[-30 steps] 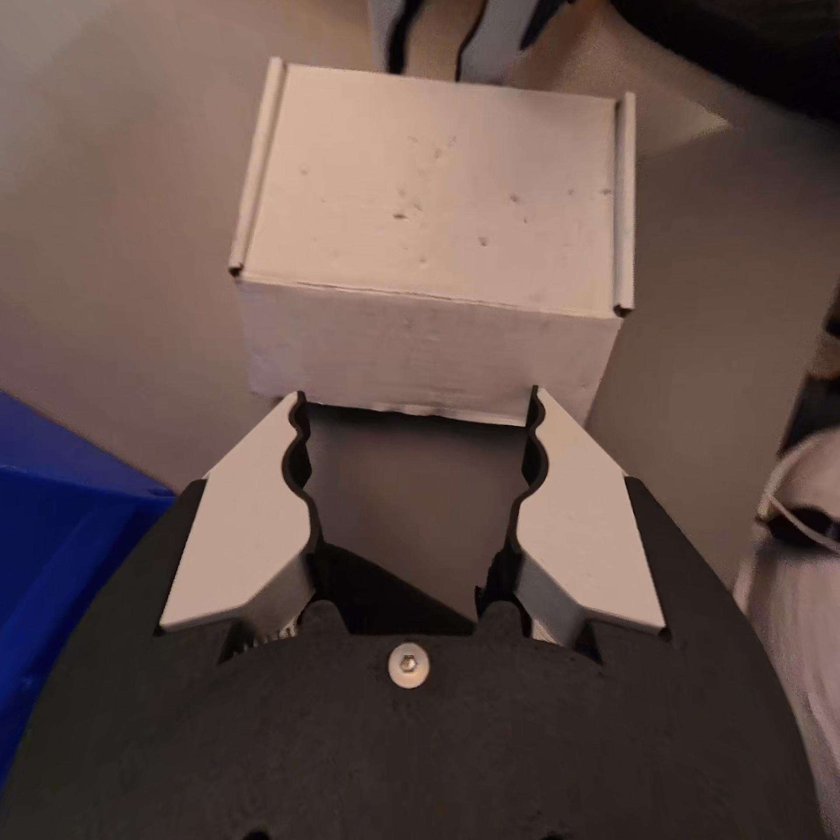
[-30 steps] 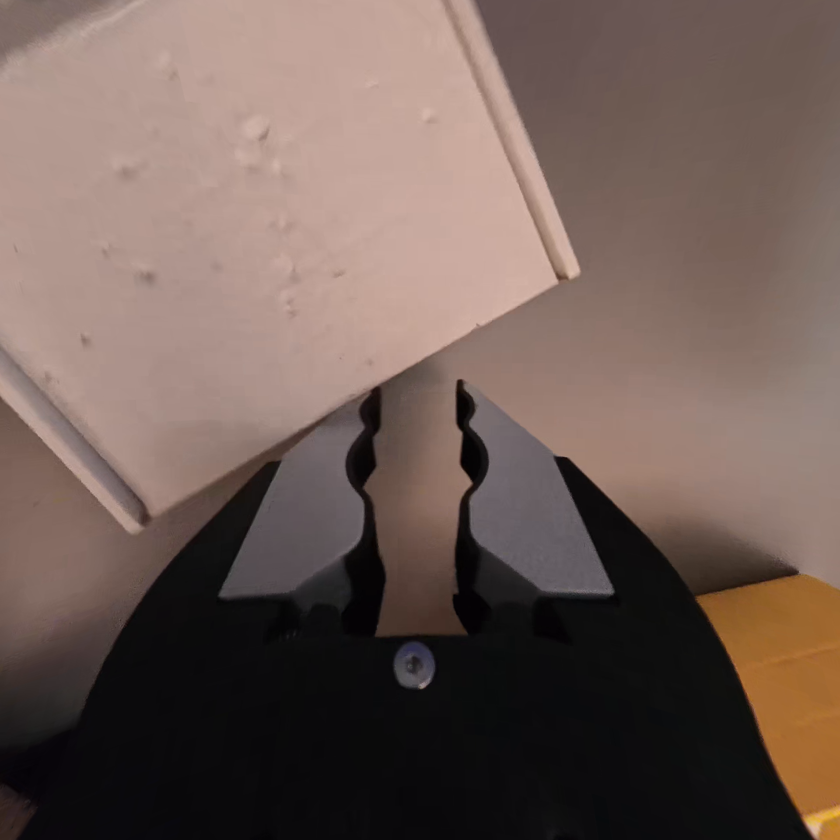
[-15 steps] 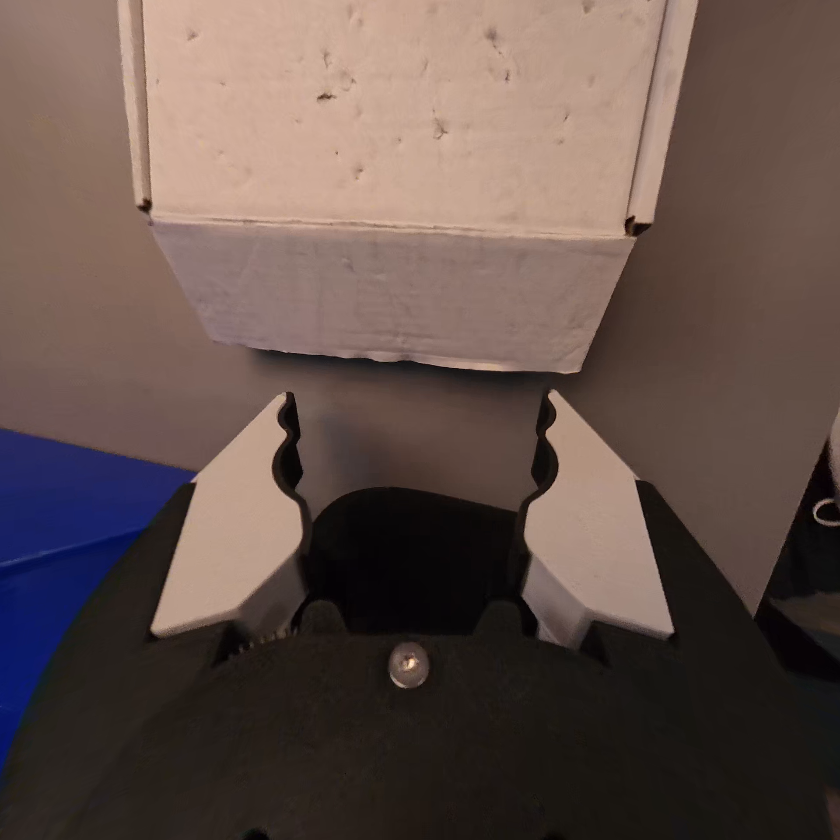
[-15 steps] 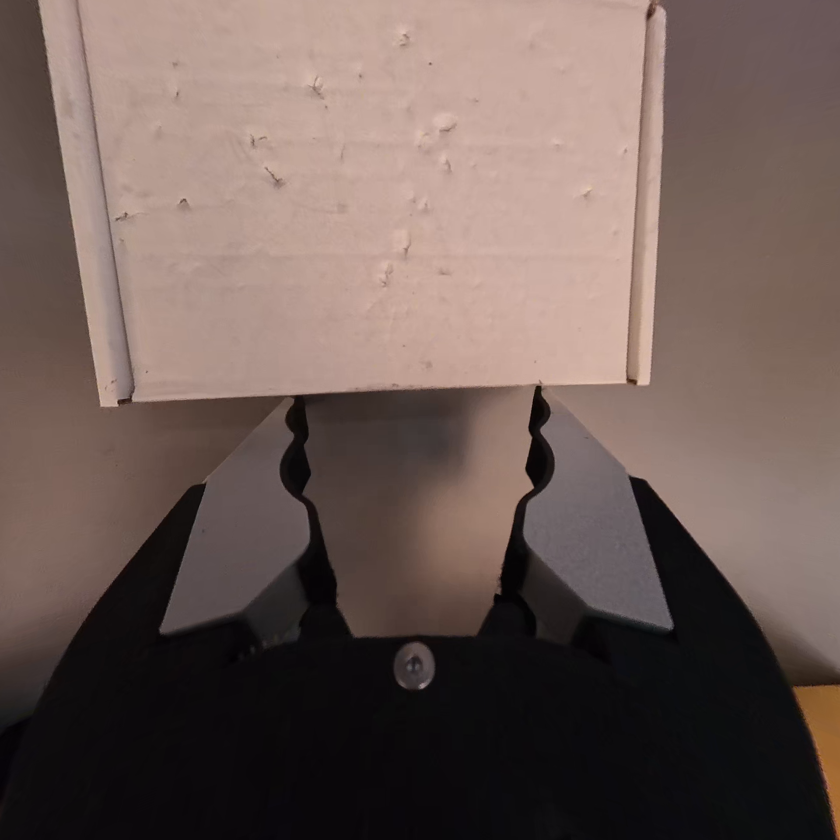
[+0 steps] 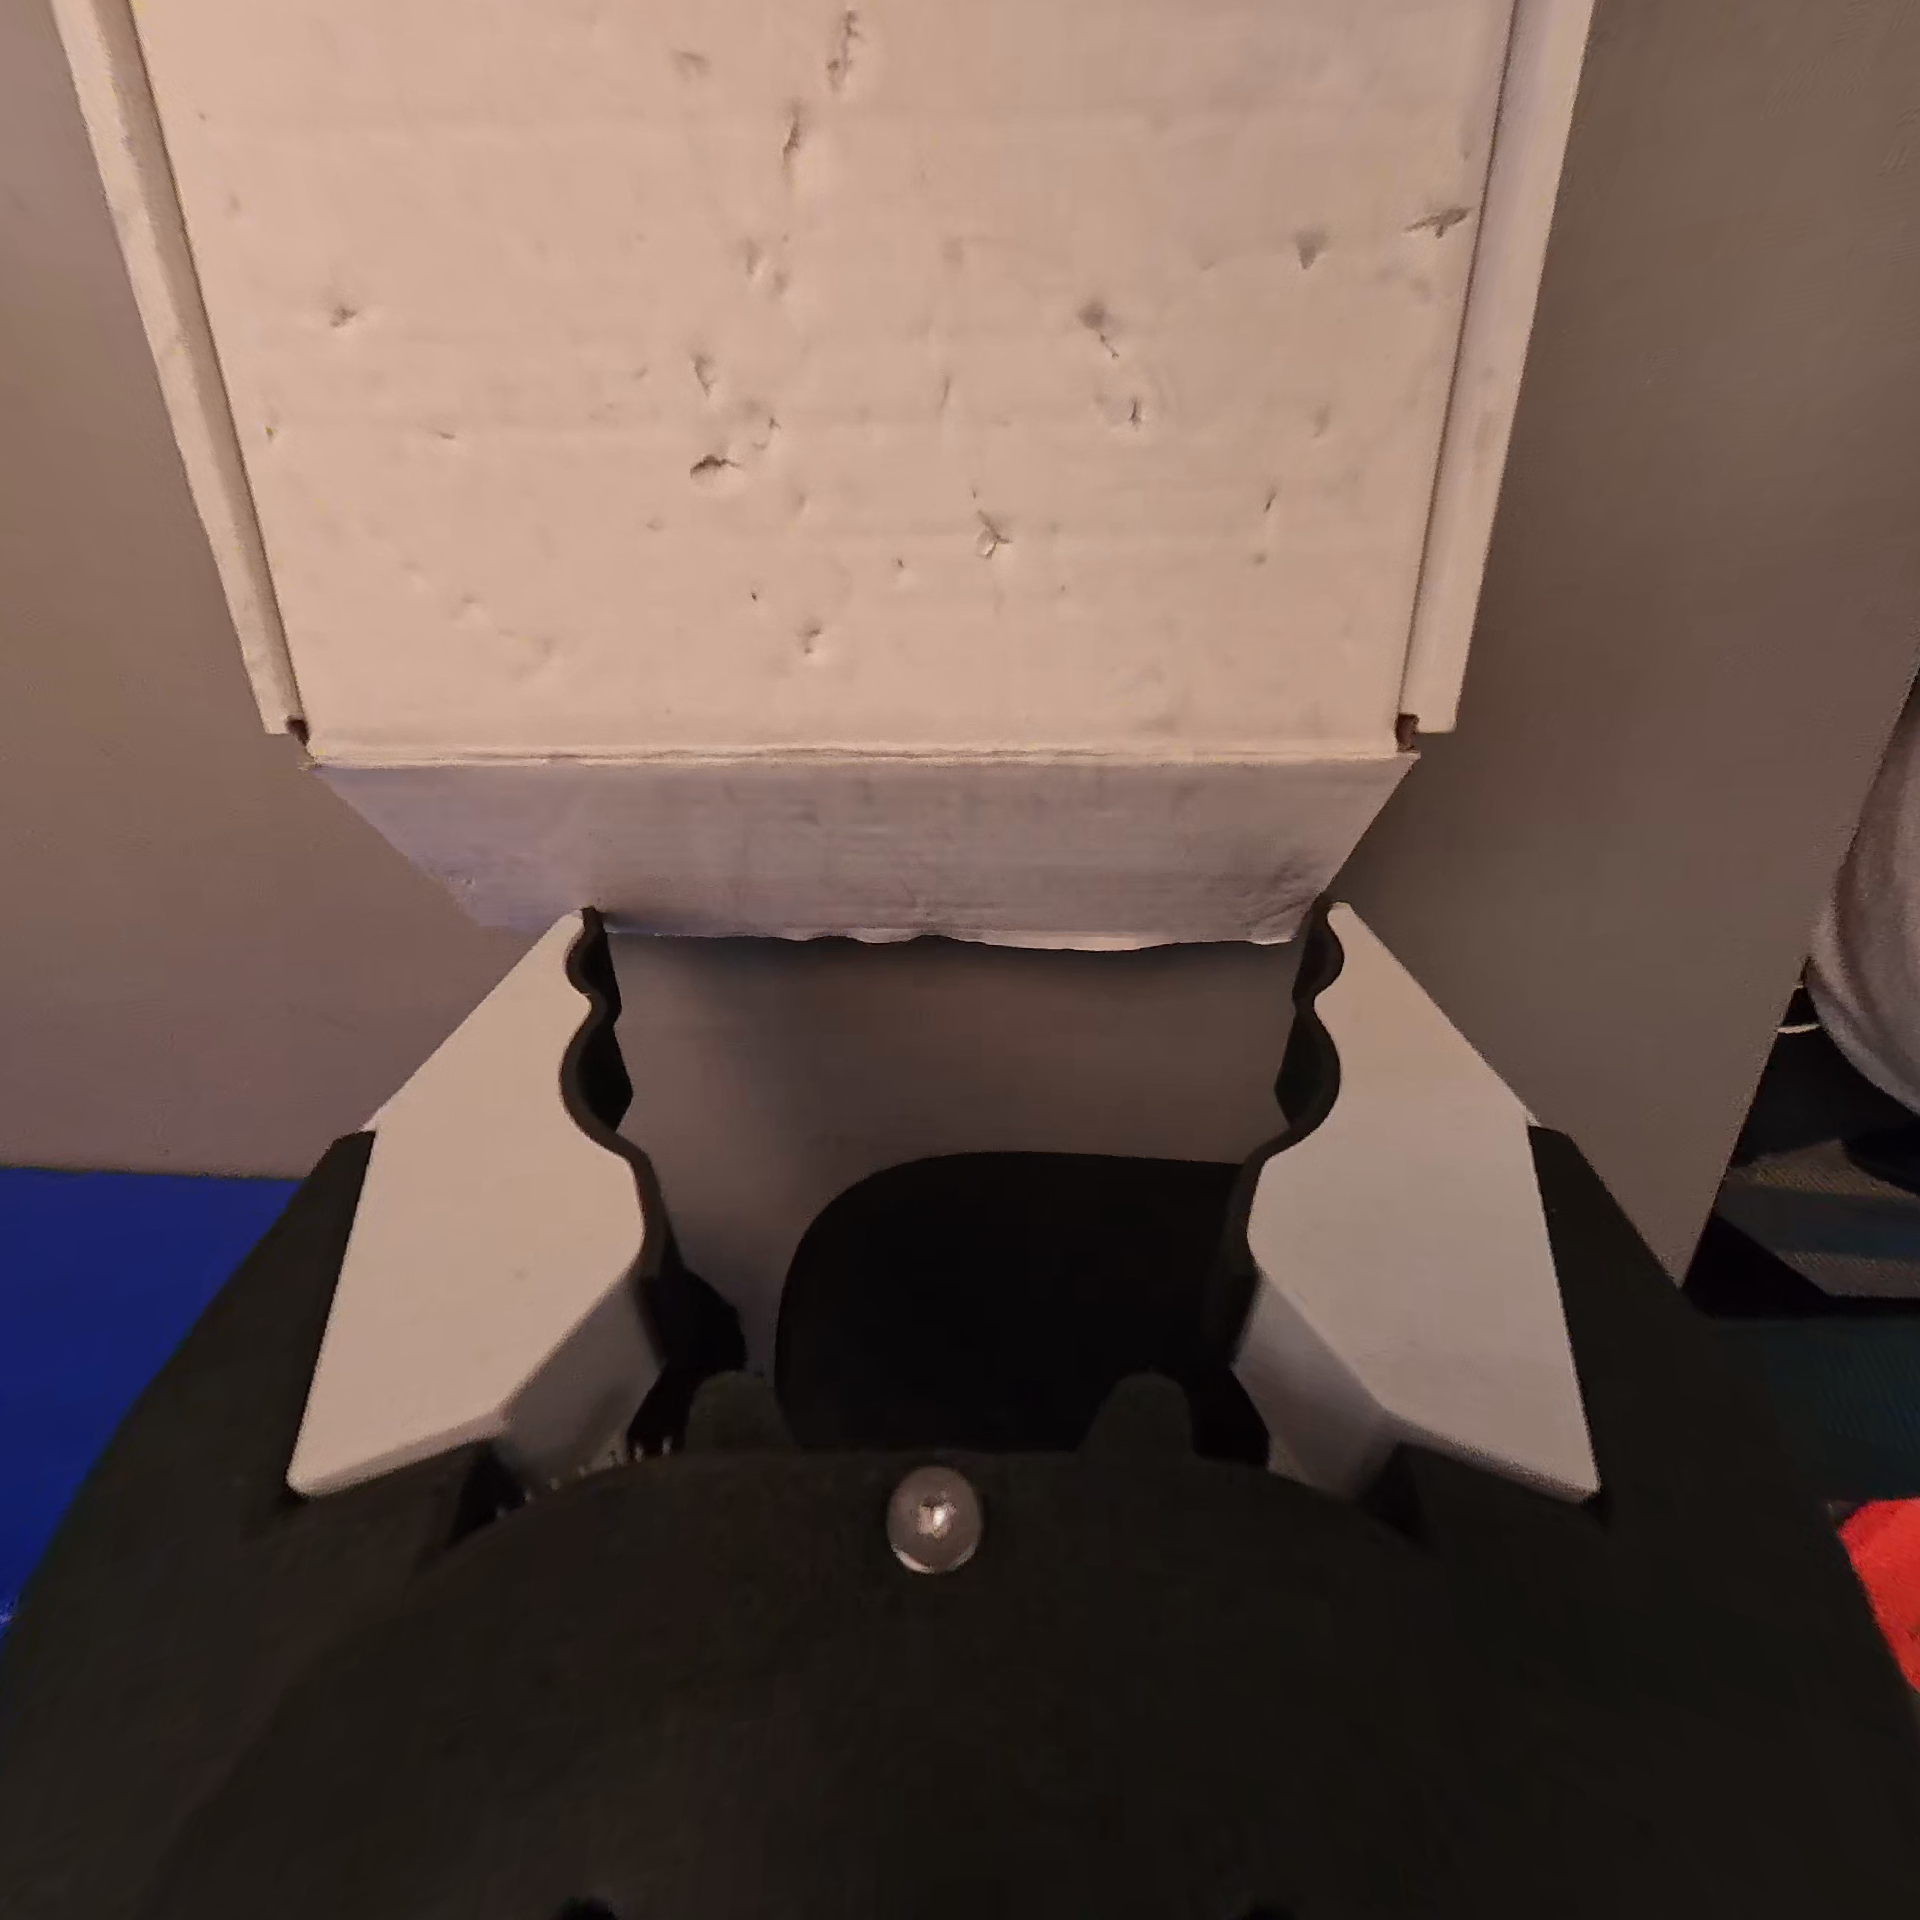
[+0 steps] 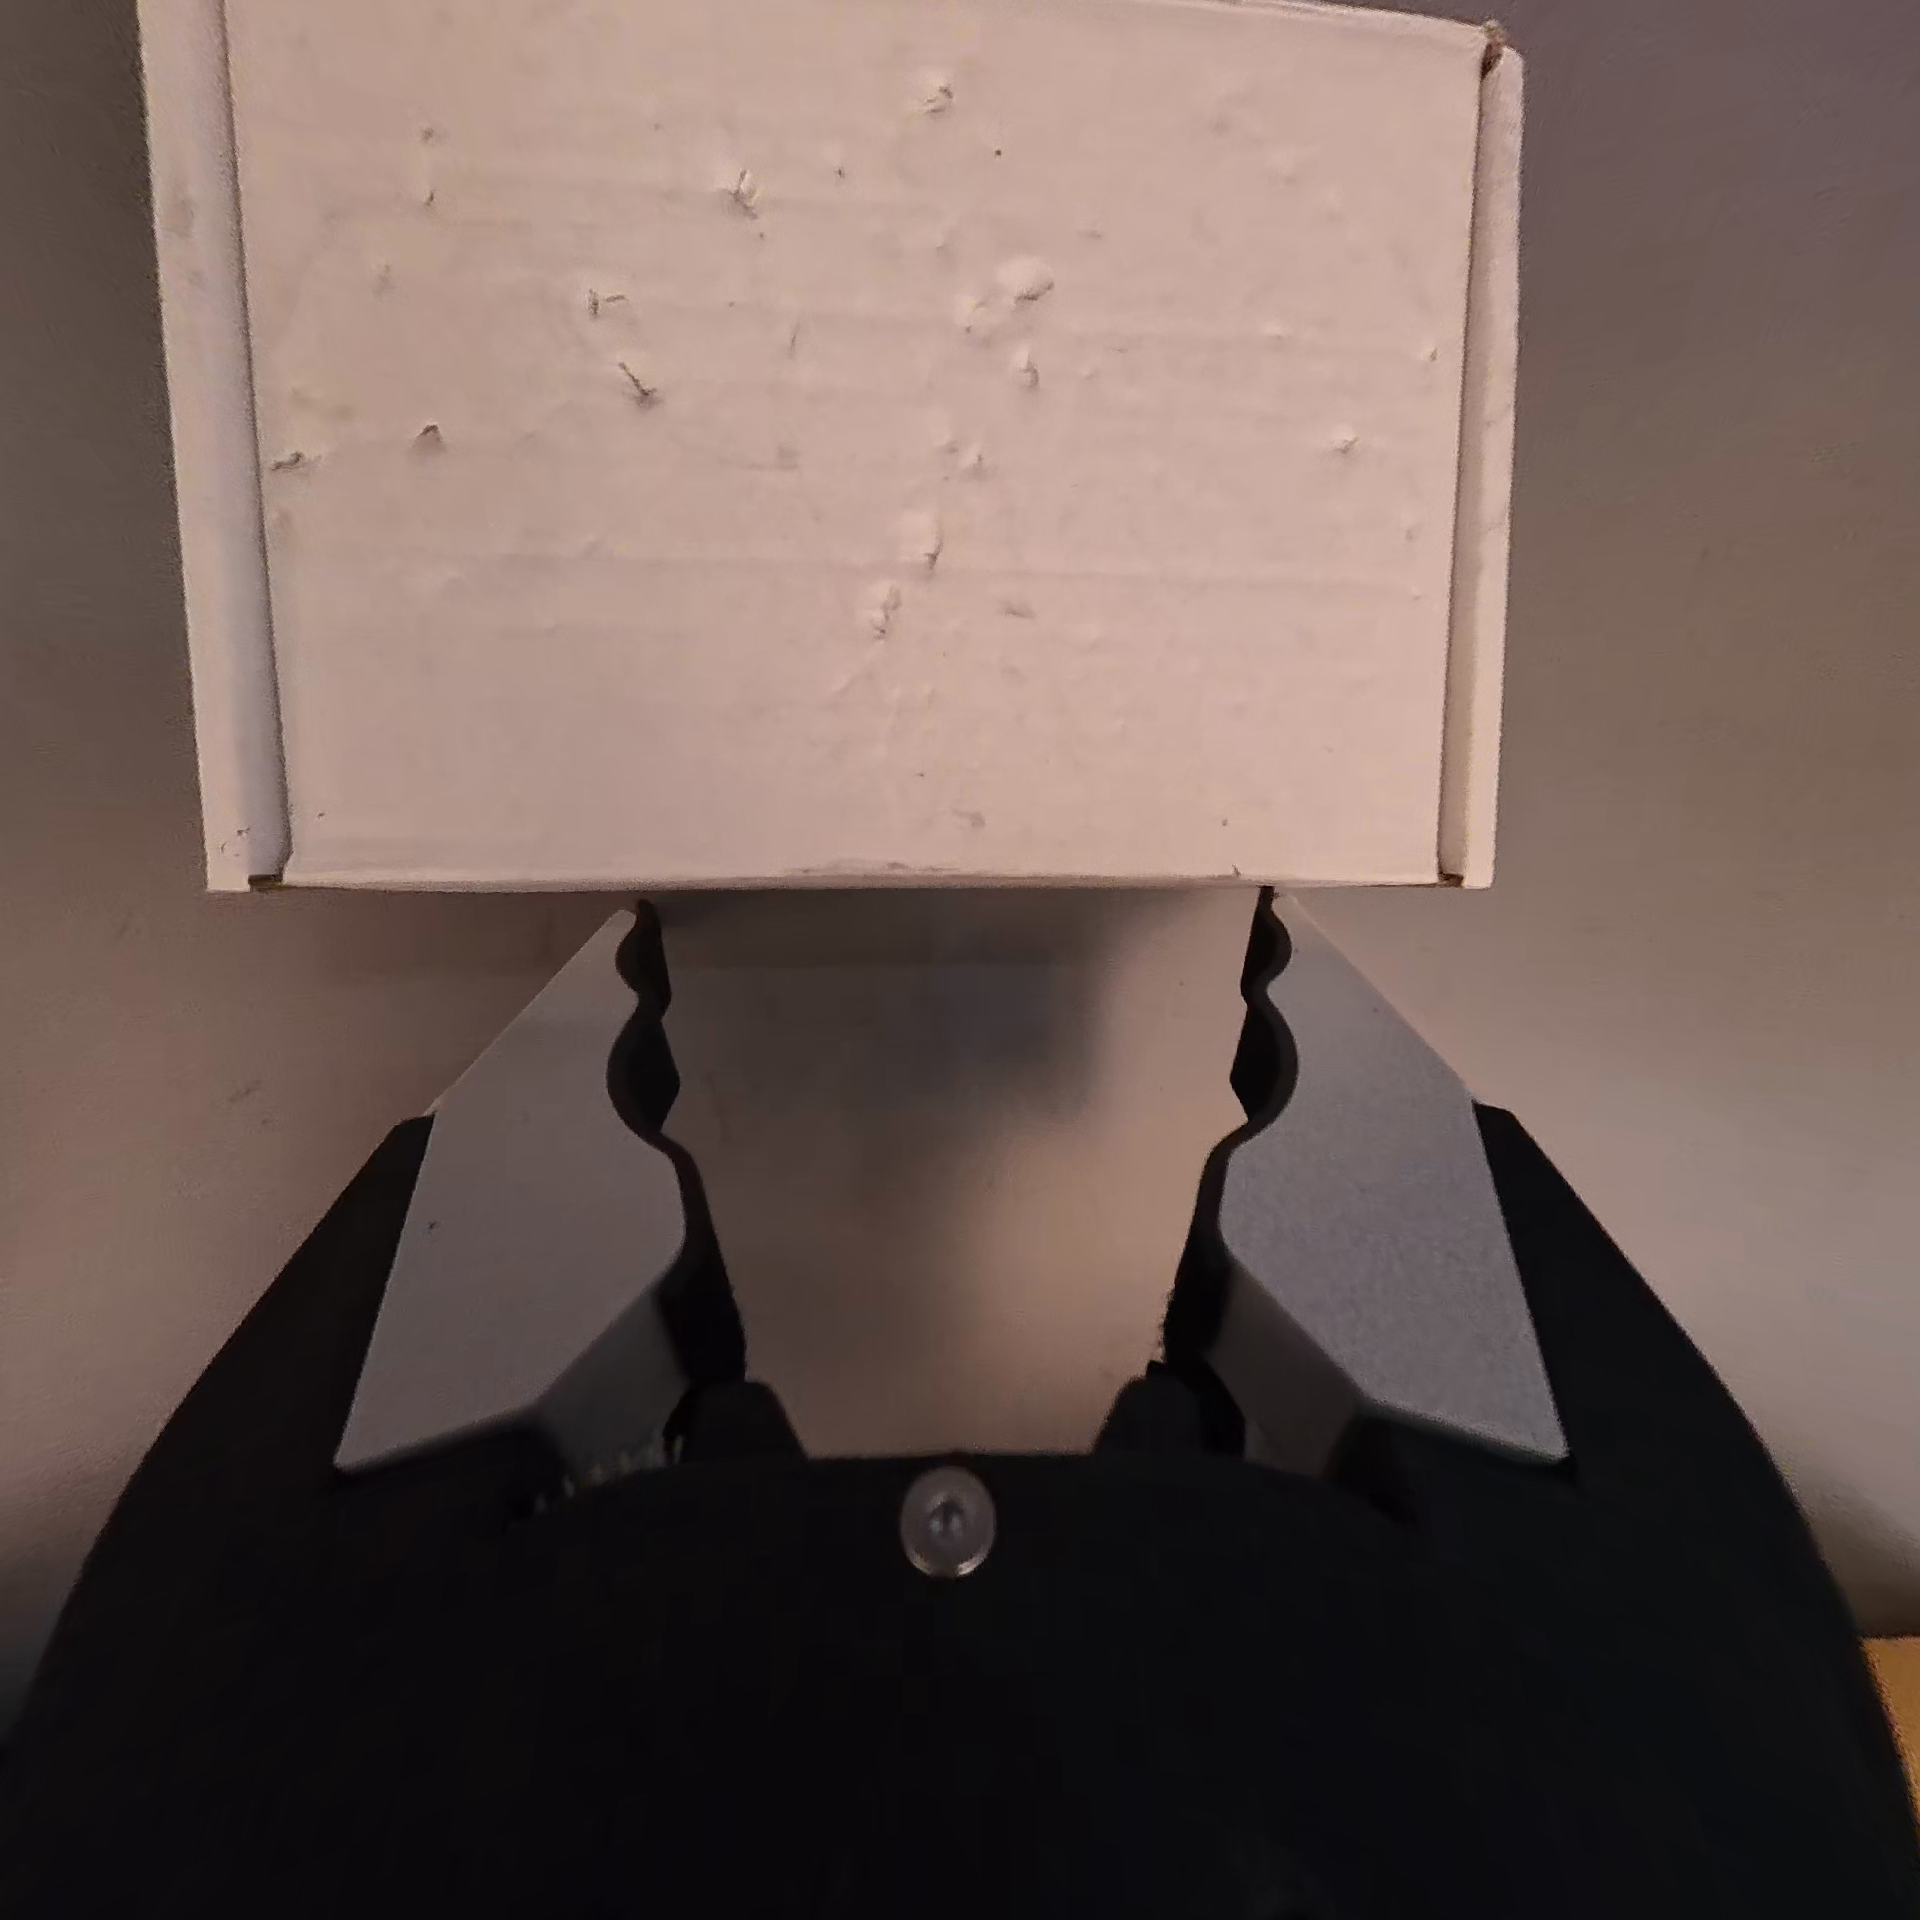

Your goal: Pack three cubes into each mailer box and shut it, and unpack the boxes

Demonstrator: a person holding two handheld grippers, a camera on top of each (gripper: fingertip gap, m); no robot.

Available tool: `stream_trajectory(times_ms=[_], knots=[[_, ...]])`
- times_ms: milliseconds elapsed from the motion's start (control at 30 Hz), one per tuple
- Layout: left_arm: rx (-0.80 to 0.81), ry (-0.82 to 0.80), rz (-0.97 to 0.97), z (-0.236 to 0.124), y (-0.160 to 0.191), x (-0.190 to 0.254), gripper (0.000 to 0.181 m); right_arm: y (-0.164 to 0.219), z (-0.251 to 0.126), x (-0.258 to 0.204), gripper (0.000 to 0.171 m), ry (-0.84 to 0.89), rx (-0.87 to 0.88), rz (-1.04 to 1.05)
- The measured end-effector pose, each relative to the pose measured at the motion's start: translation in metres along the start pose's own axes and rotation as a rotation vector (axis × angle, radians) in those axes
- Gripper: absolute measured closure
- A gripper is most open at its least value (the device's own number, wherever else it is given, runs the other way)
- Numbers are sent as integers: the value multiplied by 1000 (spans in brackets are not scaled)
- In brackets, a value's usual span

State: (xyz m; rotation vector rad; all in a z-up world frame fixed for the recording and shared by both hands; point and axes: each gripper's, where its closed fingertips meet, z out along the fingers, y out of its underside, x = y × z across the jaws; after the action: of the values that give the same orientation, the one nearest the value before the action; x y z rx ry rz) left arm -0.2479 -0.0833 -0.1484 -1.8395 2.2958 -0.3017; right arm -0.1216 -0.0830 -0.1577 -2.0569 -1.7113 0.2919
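Note:
A shut white mailer box (image 5: 810, 416) with a dented lid stands on the grey table and fills the upper part of the left wrist view. My left gripper (image 5: 956, 920) is open wide, its tips at the lower edge of the box's front wall. The right wrist view shows a shut white mailer box (image 6: 842, 468) from above. My right gripper (image 6: 951, 909) is open wide, its tips just below the box's near edge. No cubes are in view. I cannot tell whether both views show the same box.
A blue bin (image 5: 114, 1309) lies at the lower left of the left wrist view. The table's right edge (image 5: 1756, 1039) drops off to a dark floor, with a white object (image 5: 1870, 935) beyond it and a red thing (image 5: 1886, 1590) lower down. A yellow object (image 6: 1907, 1766) shows at the right wrist view's lower right corner.
My left gripper has moved closer to the box and its jaws have opened a little wider. My right gripper has turned square to its box and opened from narrow to wide.

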Motion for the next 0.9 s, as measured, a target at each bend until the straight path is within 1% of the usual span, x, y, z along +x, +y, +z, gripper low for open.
stream_trajectory(times_ms=[100, 200, 333, 567, 733, 900], knots=[[-11, -16, -13, -4, 5, -6, 52, 0, 0, 0, 62, -8, 11, 5], [20, -23, -25, -10, 4, -11, 61, 0, 1, 0, 62, -11, 11, 6], [23, -19, -15, -12, 3, -15, 67, 0, 1, 0, 62, -16, 16, 10], [25, 17, -18, -1, -3, -11, 64, -2, 3, -1, 61, -29, 22, 28], [56, 17, -33, 11, -13, -9, 62, -6, 5, -2, 61, -39, 36, 30], [98, 14, -41, 12, -14, -9, 60, -5, 6, -3, 61, -56, 49, 42]])
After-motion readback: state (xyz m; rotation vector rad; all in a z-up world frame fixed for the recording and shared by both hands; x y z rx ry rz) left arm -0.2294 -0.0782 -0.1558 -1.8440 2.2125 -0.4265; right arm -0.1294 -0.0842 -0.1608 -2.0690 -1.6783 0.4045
